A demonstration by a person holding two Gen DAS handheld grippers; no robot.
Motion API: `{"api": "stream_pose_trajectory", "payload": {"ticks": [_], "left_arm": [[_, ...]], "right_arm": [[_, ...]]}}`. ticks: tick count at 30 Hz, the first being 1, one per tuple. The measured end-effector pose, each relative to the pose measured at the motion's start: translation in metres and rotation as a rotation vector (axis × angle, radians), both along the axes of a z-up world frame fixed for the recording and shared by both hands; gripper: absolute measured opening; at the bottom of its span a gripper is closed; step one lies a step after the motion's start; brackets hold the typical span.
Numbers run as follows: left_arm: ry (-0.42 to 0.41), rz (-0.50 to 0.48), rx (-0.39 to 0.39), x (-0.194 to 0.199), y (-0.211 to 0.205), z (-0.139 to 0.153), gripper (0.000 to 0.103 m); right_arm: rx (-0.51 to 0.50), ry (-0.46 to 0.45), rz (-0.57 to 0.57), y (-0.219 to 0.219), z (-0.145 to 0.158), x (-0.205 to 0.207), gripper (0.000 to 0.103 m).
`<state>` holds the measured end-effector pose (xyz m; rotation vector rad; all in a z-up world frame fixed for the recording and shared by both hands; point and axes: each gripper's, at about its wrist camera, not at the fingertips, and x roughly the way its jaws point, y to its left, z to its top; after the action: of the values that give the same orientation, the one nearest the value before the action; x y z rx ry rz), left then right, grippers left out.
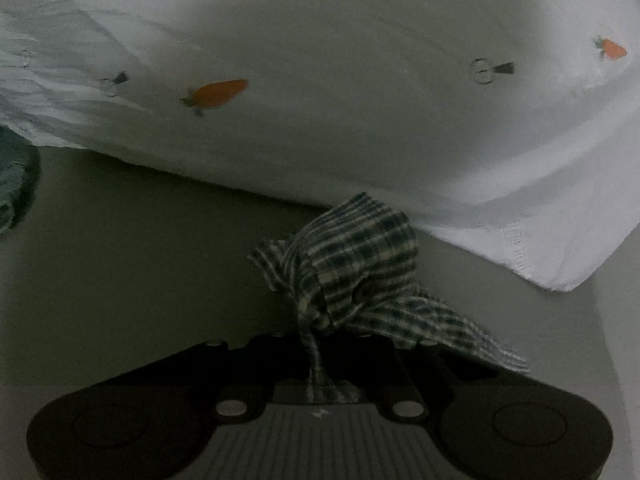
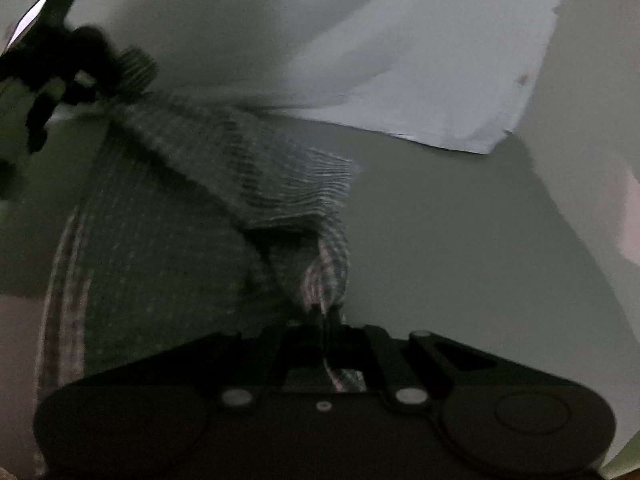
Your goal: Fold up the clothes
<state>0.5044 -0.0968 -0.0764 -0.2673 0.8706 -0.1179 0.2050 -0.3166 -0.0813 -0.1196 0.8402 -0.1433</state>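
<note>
Where the smooth pale grey tabletop (image 1: 120, 264) runs bare across the near half of both views, a large white woven cloth (image 1: 340, 128) lies spread over its far side, creased at the left and finished with a stitched hem at its right corner. Small orange carrot motifs (image 1: 216, 94) are scattered on it, the print crisp against the plain weave. Nearer, a dark green and cream checked cotton garment (image 2: 168, 216) hangs stretched between the two tools, its fabric falling in soft blurred folds to the left in the right wrist view. The left gripper (image 1: 320, 344) is clamped on a bunched corner carrying a dark round button (image 1: 365, 289). The right gripper (image 2: 325, 316) is pinched tight on another narrow twisted edge of that garment.
</note>
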Motion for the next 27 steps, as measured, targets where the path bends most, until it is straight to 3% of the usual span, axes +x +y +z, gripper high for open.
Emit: {"api": "stream_pose_trajectory", "payload": {"ticks": [4,7,8,11,14,17,20,22,25,26,27], "left_arm": [[0.083,0.006,0.021,0.004,0.029,-0.032,0.019],[0.115,-0.004,0.032,0.002,0.041,-0.048,0.031],[0.104,-0.008,0.03,0.0,0.044,-0.05,0.035],[0.089,-0.021,0.018,0.0,0.049,-0.056,0.039],[0.101,-0.042,-0.007,0.006,0.052,-0.061,0.044],[0.111,-0.043,-0.024,0.009,0.049,-0.066,0.043],[0.125,-0.045,-0.001,0.008,0.041,-0.062,0.038],[0.14,-0.045,0.009,0.008,0.038,-0.056,0.038],[0.151,-0.053,-0.011,0.005,0.038,-0.045,0.037],[0.15,-0.054,-0.018,0.004,0.039,-0.041,0.029],[0.151,-0.054,-0.022,0.003,0.039,-0.037,0.024]], "right_arm": [[-0.013,0.12,0.071,0.049,-0.043,0.01,0.006],[-0.058,0.144,0.089,0.066,-0.055,0.005,0.037],[-0.047,0.13,0.077,0.063,-0.051,0.0,0.045],[-0.045,0.107,-0.006,0.044,-0.04,-0.017,0.051],[-0.124,0.127,-0.072,0.013,-0.041,-0.028,0.061],[-0.18,0.192,-0.095,-0.022,-0.05,-0.04,0.062],[-0.159,0.227,-0.068,-0.054,-0.062,-0.039,0.064],[-0.109,0.266,-0.019,-0.07,-0.067,-0.038,0.06],[-0.08,0.306,0.052,-0.077,-0.072,-0.031,0.044],[-0.077,0.312,0.074,-0.079,-0.071,-0.028,0.018],[-0.095,0.315,0.09,-0.079,-0.07,-0.026,0.004]]}}
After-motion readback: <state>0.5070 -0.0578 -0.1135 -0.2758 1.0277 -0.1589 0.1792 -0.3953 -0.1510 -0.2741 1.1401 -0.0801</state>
